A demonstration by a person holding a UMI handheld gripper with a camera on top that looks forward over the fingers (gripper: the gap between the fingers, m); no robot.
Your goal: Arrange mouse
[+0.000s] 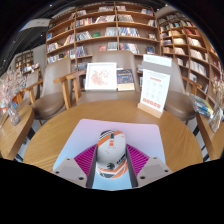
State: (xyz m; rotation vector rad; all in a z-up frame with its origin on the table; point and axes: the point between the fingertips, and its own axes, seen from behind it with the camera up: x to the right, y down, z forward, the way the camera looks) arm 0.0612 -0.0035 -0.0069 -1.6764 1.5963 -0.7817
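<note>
A white mouse point(110, 150) with orange and dark stripes sits between my gripper's point(111, 156) two fingers, pointing away from me. Both pink pads point(86, 158) press on its sides, so the gripper is shut on it. The mouse is over a pale lavender mat point(88, 136) that lies on a round wooden table point(55, 135). Whether the mouse rests on the mat or hangs just above it, I cannot tell.
At the table's far edge stand a white display board point(101, 76) and a taller white sign with red print point(155, 88) to the right. Bookshelves point(100, 30) fill the back wall. Wooden chairs point(45, 103) and low book racks point(15, 100) ring the table.
</note>
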